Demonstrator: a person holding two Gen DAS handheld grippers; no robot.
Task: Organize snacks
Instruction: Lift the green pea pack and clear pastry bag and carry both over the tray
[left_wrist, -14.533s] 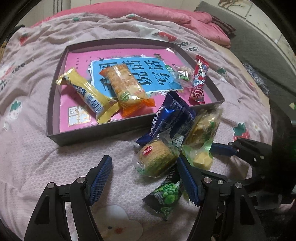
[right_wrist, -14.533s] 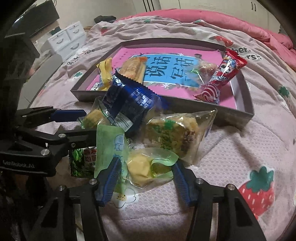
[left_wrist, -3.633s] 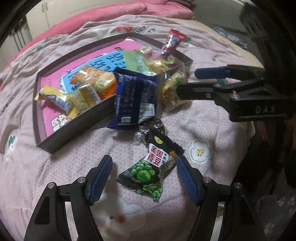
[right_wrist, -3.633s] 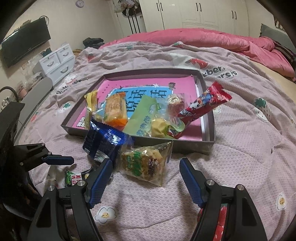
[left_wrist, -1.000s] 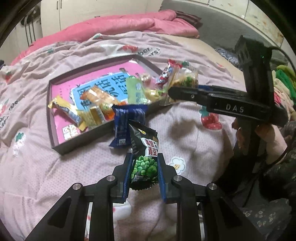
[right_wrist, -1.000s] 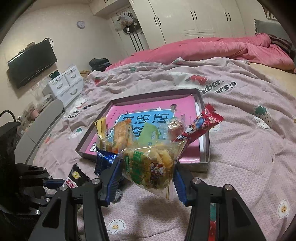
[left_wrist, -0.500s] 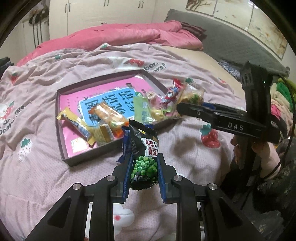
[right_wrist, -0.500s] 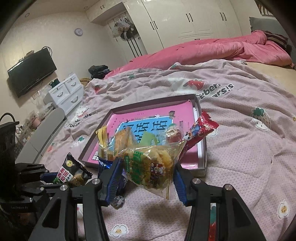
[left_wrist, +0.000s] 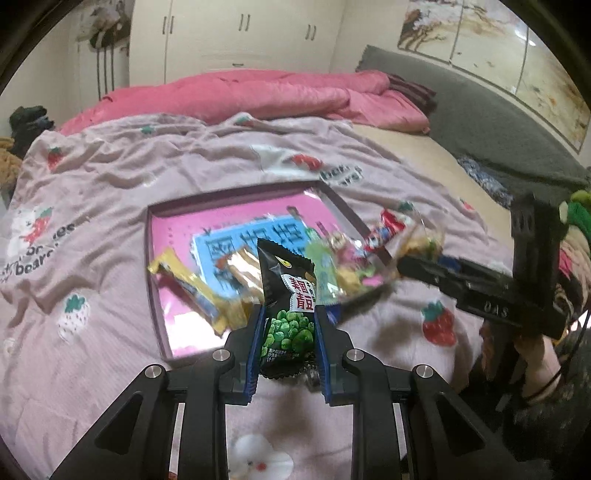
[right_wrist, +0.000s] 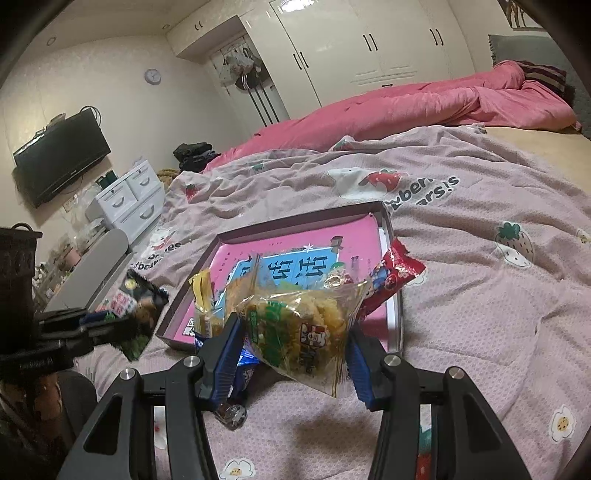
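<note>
My left gripper (left_wrist: 289, 347) is shut on a black packet of green peas (left_wrist: 289, 306) and holds it upright above the bed, in front of the tray's near edge. My right gripper (right_wrist: 293, 350) is shut on a clear bag of yellow crackers (right_wrist: 299, 328), held in the air in front of the tray (right_wrist: 306, 218). The dark tray with a pink and blue sheet (left_wrist: 236, 206) holds a yellow bar (left_wrist: 181, 277), an orange cracker packet, a green packet (left_wrist: 323, 266) and a red candy packet (right_wrist: 391, 277). The other gripper (left_wrist: 476, 288) shows on the right of the left wrist view.
A blue packet (right_wrist: 243, 369) and a small dark wrapped sweet (right_wrist: 231, 413) lie on the pink strawberry blanket (right_wrist: 480, 295) under my right gripper. A rolled pink quilt (left_wrist: 258, 96) lies at the far end of the bed. A white drawer unit (right_wrist: 129, 199) stands left of the bed.
Both grippers have risen higher above the bed with their packets still held. The tray looks smaller and farther below. The blue packet stays on the blanket.
</note>
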